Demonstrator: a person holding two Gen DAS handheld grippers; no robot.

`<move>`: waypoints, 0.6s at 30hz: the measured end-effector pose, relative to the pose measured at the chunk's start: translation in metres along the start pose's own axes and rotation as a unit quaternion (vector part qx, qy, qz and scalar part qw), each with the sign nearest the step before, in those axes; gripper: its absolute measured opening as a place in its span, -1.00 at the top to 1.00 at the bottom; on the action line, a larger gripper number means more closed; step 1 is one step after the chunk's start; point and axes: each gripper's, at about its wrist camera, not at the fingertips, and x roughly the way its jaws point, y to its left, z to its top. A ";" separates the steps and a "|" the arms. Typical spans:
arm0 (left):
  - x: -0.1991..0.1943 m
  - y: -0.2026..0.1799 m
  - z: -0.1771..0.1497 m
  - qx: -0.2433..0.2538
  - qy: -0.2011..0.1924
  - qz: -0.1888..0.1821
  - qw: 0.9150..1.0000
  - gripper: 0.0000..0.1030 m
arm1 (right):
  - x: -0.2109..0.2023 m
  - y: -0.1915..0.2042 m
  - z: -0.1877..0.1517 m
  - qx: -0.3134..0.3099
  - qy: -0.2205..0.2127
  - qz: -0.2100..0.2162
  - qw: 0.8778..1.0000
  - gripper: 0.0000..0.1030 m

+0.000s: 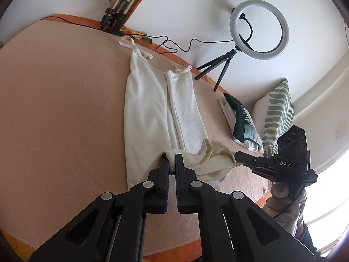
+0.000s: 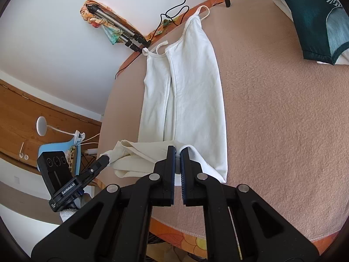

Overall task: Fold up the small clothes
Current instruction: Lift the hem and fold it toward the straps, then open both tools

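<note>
You are holding the bottom hem of the white camisole [image 1: 152,109] in both grippers, and the garment's long axis is running straight away from you, from the hem at your fingertips to the thin straps [image 1: 133,45] at the far edge of the bed [image 1: 54,109]. The camisole is lying flat on the pinkish blanket, already narrowed lengthwise, with one side panel folded in over the middle. Your left gripper [image 1: 171,163] is pinching nearly closed on a bunch of hem fabric right at its tips, and your right gripper [image 2: 178,155] is doing the same on its own bit of hem. In the left wrist view the right gripper is gripping the lifted, crumpled hem corner off to the right, so the two grips are sitting side by side across the garment's short axis, neither one nearer the straps than the other. That is the relation the coming move is resting on, as I judge it: the straps are lying directly ahead of both grippers, so carrying the hem forward along the long axis would be laying it over the top half. The folded dark green garment [image 1: 242,118] and the striped pillow [image 1: 277,113] are sitting well apart to the right, and the ring light [image 1: 259,29] is standing beyond the far edge.
</note>
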 end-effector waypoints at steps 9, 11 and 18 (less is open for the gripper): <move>0.040 0.017 0.016 -0.012 0.020 0.028 0.999 0.93 | 0.045 -0.022 0.035 0.042 0.014 -0.027 0.999 0.90; 0.045 0.020 0.017 -0.011 0.020 0.038 0.999 0.93 | 0.054 -0.025 0.039 0.042 0.018 -0.038 0.998 0.90; 0.053 0.021 0.020 0.003 0.028 0.045 0.999 0.80 | 0.066 -0.037 0.045 0.061 0.022 -0.039 0.997 0.89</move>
